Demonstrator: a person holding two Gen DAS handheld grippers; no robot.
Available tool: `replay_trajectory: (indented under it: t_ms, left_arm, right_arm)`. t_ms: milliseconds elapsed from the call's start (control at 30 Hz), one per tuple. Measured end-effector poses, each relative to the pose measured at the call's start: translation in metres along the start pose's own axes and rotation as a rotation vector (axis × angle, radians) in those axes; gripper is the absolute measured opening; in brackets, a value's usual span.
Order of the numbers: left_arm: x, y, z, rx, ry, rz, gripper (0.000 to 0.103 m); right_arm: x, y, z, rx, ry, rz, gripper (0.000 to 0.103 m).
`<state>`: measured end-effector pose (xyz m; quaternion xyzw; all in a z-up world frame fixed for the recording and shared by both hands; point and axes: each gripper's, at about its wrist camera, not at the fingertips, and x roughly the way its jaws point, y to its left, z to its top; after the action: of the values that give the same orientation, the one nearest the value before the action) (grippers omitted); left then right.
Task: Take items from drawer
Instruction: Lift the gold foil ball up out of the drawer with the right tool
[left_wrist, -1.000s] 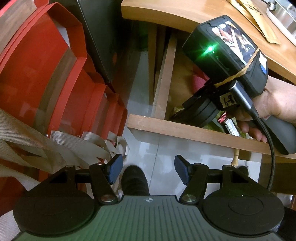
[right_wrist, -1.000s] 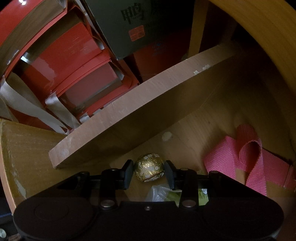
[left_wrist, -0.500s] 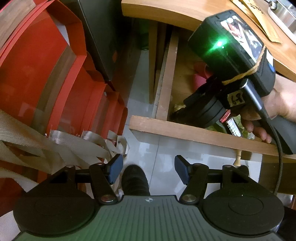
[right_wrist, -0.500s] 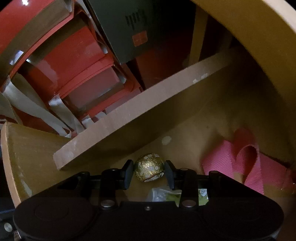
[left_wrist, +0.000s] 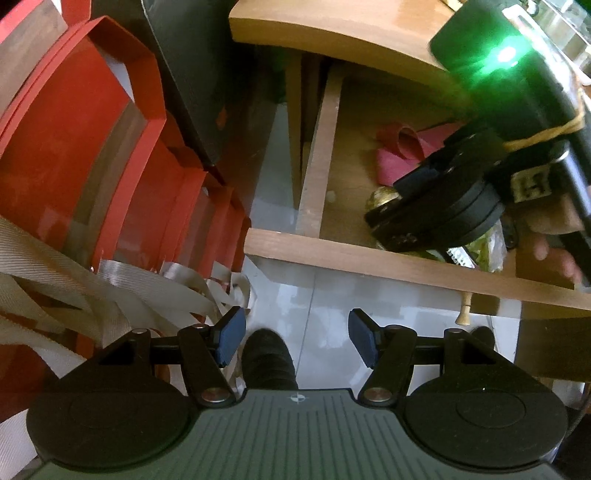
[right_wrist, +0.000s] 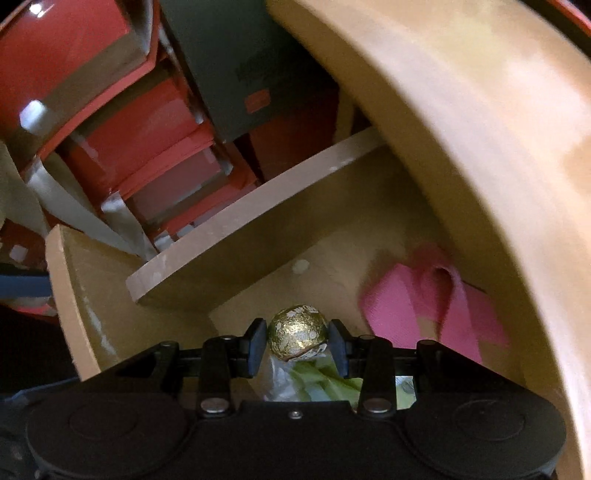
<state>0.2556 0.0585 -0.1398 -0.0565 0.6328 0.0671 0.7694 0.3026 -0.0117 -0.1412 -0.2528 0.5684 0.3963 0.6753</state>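
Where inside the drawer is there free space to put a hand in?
Bare wood lies along the drawer's side wall, between it and the pink strap. The near end, under the right gripper holding the gold ball, is crowded with wrappers.

The left gripper (left_wrist: 295, 338) is held open over pale floor, red boxes (left_wrist: 74, 147) to its left, the right gripper (left_wrist: 402, 199) inside the open drawer (left_wrist: 369, 258) far right.

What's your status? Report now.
Right hand-held gripper shut on gold foil ball, above drawer. Left hand-held gripper open, empty. Tabletop edge close overhead.
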Motion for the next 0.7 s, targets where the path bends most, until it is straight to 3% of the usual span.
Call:
replay_trajectory:
  t_ms: [467,700]
  left_arm:
    - [0.021,-0.021,-0.006,0.046,-0.029,-0.002,0.065]
    - [0.018,-0.029,-0.017,0.067,-0.038,-0.007,0.066]
  right_arm:
    - [-0.102,-0.015,-0.061,0.123,-0.124,-0.047,0.035]
    - [-0.148,-0.035,-0.069,0.172,-0.208,-0.115,0.035]
